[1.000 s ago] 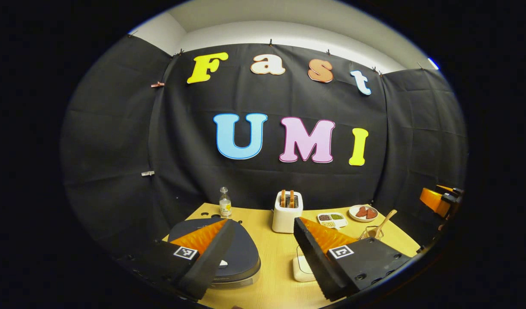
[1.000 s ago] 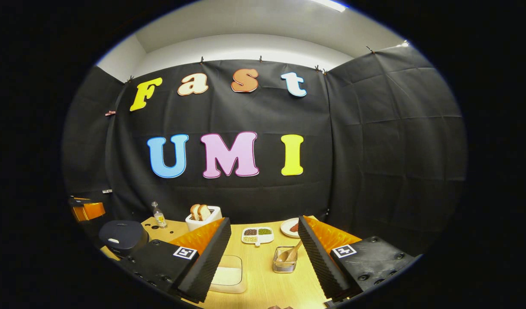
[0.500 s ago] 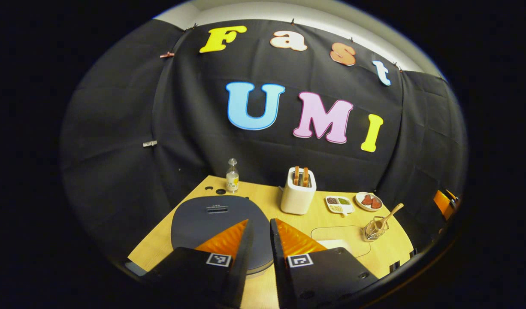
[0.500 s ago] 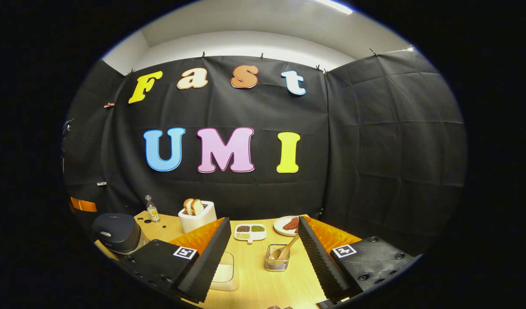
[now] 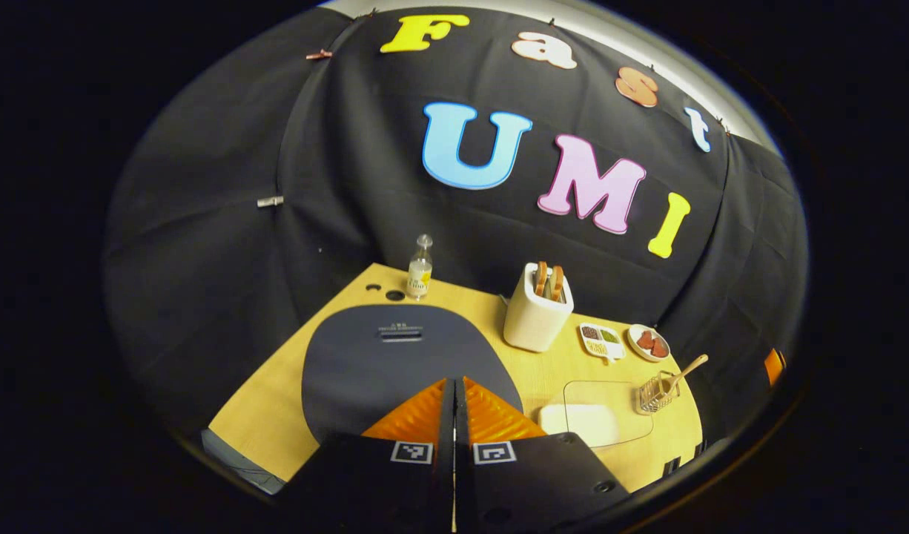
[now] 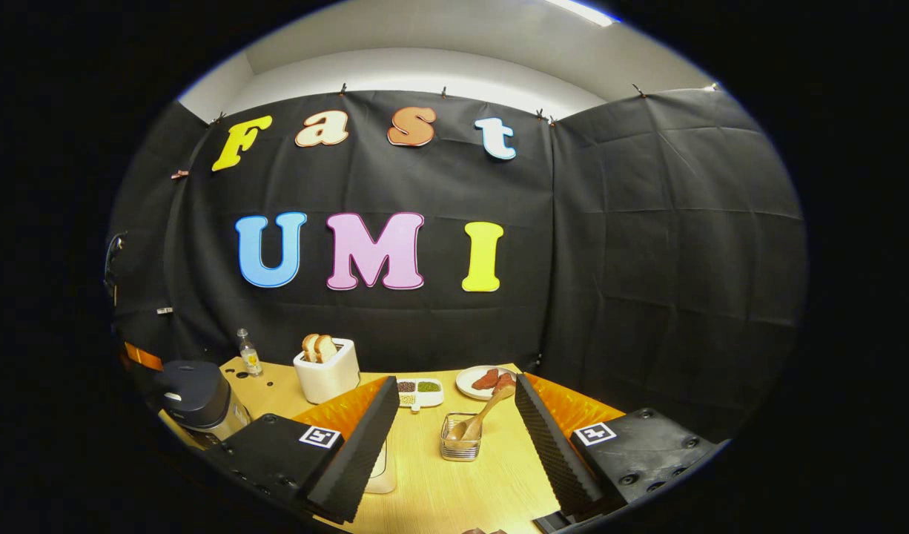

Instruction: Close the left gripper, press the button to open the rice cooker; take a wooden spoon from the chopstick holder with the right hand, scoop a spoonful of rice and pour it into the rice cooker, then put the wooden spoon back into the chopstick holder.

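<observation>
The dark grey rice cooker [image 5: 365, 371] sits closed just ahead of my left gripper [image 5: 454, 383], whose fingers are pressed together with nothing between them, hovering over the lid's near edge. A slot-shaped button [image 5: 400, 334] lies on the lid farther back. The wire chopstick holder [image 5: 652, 393] holds the wooden spoon [image 5: 686, 368] at the right. In the right gripper view, my right gripper [image 6: 454, 386] is open, and the chopstick holder [image 6: 460, 447] with the leaning wooden spoon [image 6: 481, 417] stands between its fingers, farther off. The rice cooker [image 6: 195, 397] is at far left.
A clear-lidded box of white rice [image 5: 594, 417] lies between cooker and holder. At the back stand a small bottle [image 5: 420, 268], a white toaster [image 5: 534, 317] with bread, a divided dish [image 5: 601, 340] and a plate [image 5: 649, 343]. The wooden table [image 5: 276, 415] ends close on the left.
My left gripper has shut from wide open and moved up and forward over the rice cooker lid. My right gripper stayed open and drifted a little to the right.
</observation>
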### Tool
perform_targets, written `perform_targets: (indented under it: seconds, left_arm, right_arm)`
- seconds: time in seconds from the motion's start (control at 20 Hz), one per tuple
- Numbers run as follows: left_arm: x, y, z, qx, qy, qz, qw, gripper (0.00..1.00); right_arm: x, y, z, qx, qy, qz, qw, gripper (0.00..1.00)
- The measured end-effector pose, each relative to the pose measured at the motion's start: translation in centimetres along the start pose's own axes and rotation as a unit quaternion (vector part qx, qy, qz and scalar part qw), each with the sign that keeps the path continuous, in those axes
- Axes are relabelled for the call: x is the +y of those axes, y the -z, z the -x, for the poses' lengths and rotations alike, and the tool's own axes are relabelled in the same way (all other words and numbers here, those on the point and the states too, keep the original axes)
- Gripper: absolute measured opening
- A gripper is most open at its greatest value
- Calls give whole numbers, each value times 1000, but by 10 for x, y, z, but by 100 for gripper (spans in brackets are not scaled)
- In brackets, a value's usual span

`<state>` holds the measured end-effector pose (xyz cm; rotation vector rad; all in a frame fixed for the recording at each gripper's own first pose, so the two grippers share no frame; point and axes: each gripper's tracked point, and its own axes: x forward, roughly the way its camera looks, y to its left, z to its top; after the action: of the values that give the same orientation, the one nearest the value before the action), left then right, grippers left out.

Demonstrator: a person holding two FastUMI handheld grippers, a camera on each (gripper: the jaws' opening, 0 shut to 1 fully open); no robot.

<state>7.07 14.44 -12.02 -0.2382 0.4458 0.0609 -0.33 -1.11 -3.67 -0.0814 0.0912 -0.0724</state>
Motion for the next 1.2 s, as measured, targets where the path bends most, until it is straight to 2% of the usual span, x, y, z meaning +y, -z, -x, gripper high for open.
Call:
perform_targets:
  seconds: [0.1,0.25,0.65,0.85,1.15,1.2]
  left_arm:
    - [-1,15,-7,26,-2,-7,1000,8]
    - [3,34,-13,46,-11,-30,998,6]
    - [4,47,-15,65,-10,-50,997,6]
    - [4,50,-16,60,-2,-29,998,7]
    - [4,39,-8,32,-7,-48,998,7]
    - [2,26,-5,7,-11,-51,999,6]
  right_arm:
    - [-2,3,4,4,3,1,1000,98]
    - [-4,10,7,10,8,-2,1000,98]
    - [5,24,14,25,1,-4,1000,98]
    - [8,27,16,28,-6,-4,1000,98]
    - [2,27,17,36,-10,-2,999,98]
    - [1,27,15,37,-10,-4,999,98]
